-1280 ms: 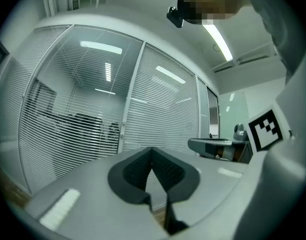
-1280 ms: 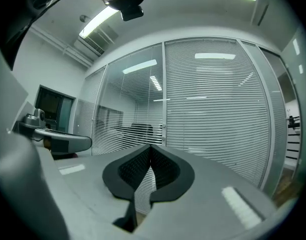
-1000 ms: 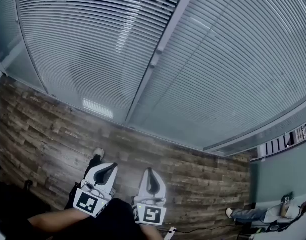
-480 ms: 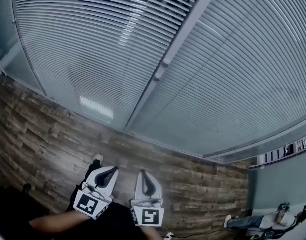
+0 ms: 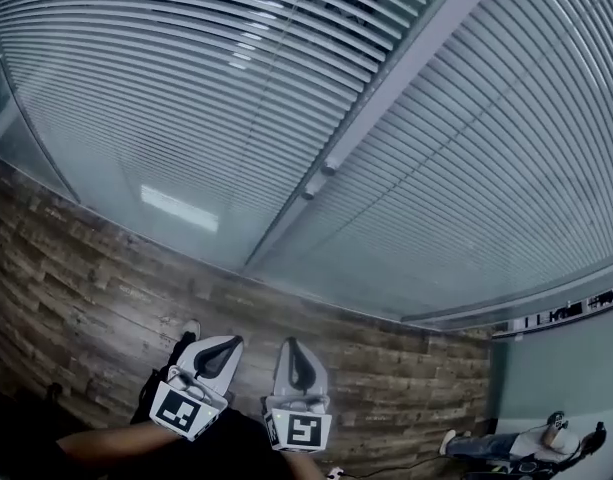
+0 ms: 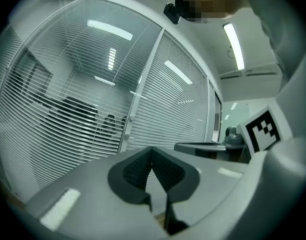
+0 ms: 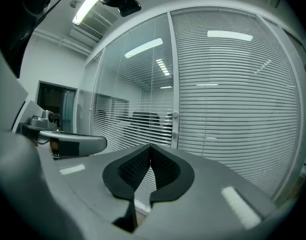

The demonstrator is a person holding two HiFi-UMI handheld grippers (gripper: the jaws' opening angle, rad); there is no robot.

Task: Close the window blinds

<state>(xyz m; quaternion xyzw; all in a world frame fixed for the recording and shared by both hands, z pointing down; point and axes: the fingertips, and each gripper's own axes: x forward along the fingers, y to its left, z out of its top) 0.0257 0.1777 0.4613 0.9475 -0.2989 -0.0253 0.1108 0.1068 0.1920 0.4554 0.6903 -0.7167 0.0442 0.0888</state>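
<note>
Two grippers side by side, low, close to body: left gripper [image 5: 229,342], right gripper [image 5: 293,345]. Window blinds [image 5: 186,98] ahead, well apart from the tips. Both point roughly level at blinds. Jaws on both pressed together, nothing held.

The white horizontal-slat window blinds [image 5: 166,98] are hanging fully lowered behind both glass panels [image 5: 466,198], the left panel's slats tilting open onto a dim room, the right panel's lying nearly shut.

Glossy glass pane [image 5: 176,208], smooth slatted blinds [image 5: 136,68], rough-looking wood-plank floor [image 5: 76,298], matt grey frame [image 5: 386,98]
</note>
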